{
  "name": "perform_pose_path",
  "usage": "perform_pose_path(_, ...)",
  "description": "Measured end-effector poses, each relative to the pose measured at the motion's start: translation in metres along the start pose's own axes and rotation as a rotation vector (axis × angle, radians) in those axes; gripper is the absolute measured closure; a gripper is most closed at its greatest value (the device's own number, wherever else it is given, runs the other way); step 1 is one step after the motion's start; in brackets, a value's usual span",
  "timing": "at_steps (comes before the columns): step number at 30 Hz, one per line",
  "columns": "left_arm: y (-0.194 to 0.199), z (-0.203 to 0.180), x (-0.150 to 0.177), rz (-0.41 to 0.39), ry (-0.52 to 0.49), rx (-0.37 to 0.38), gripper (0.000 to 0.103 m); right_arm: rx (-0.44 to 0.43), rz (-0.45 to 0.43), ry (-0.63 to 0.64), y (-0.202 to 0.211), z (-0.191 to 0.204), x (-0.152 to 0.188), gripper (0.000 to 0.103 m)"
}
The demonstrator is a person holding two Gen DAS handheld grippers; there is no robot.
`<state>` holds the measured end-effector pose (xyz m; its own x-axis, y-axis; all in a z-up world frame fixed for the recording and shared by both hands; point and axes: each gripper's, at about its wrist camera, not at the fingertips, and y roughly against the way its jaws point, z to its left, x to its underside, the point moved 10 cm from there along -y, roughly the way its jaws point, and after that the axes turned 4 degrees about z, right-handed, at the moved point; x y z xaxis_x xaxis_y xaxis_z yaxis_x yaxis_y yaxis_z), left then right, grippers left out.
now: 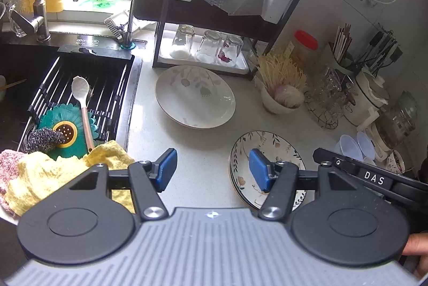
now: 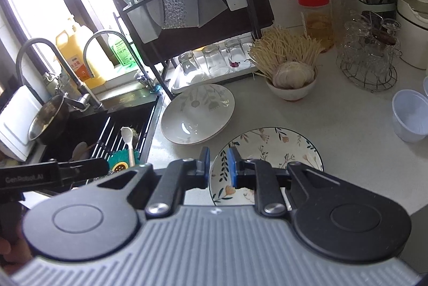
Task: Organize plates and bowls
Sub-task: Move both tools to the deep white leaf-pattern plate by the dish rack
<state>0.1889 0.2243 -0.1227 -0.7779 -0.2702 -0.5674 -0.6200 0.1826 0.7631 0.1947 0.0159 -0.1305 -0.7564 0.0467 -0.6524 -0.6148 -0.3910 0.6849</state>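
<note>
The left gripper stands wide and empty above the counter, just left of the floral plates. The right gripper is narrowed to a slim gap over the near left rim of these plates; contact cannot be told. Beyond them lies the large pale plate, between the sink and the dish rack.

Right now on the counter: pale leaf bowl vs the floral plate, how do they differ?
The pale leaf bowl is larger and deeper, with faint grey leaves; the floral plate is flatter, with vivid dark leaves and orange flowers. The bowl sits nearer the dish rack, the plate nearer the camera. Both stand upright and look empty.
</note>
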Motion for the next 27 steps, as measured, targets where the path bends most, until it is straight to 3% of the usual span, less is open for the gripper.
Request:
perform_pose_path(12,-0.063,0.029,-0.056,0.031,0.032,-0.031,0.038,-0.007,0.063,-0.02,-0.069,-0.003,-0.032,0.084)
perform_pose_path(25,-0.138,0.079,-0.08,0.159,0.098,-0.064,0.038,0.002,0.13,-0.052,-0.136,-0.017,-0.052,0.084)
perform_pose_path(27,-0.147,0.089,-0.082,0.177,0.108,-0.075,0.038,-0.001,0.133,-0.058,-0.145,-0.02,-0.055,0.074)
